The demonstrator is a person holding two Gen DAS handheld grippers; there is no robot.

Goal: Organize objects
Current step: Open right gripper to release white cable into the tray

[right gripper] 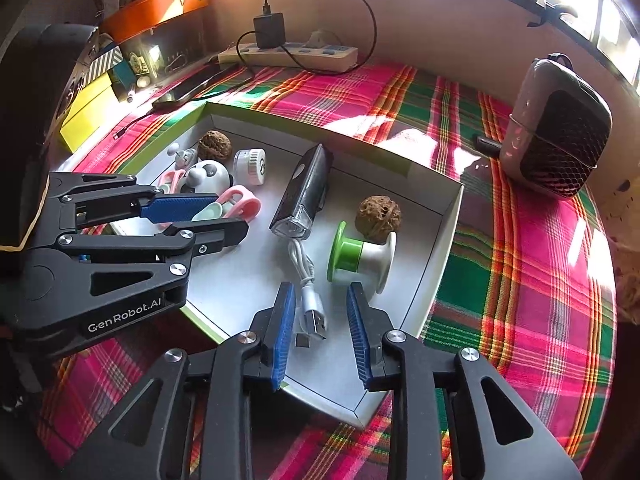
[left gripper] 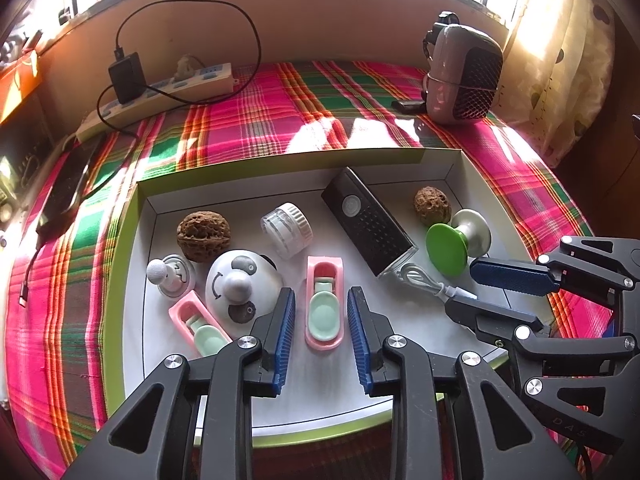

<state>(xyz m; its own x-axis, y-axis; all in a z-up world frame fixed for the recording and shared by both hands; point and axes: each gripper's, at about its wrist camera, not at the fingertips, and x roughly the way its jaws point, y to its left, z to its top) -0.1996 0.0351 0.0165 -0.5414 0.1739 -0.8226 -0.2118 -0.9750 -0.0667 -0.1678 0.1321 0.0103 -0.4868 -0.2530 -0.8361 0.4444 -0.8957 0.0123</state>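
A shallow white tray with a green rim lies on the plaid cloth. In it are two walnuts, a panda toy, two pink-and-mint clips, a clear jar, a black bike light, a white USB cable and a green-and-white spool. My left gripper is open, its jaws on either side of one pink clip. My right gripper is open over the cable's plug.
A grey mesh-fronted heater stands at the back right. A power strip with a black charger lies along the back wall. A dark phone lies left of the tray. Boxes crowd the left edge.
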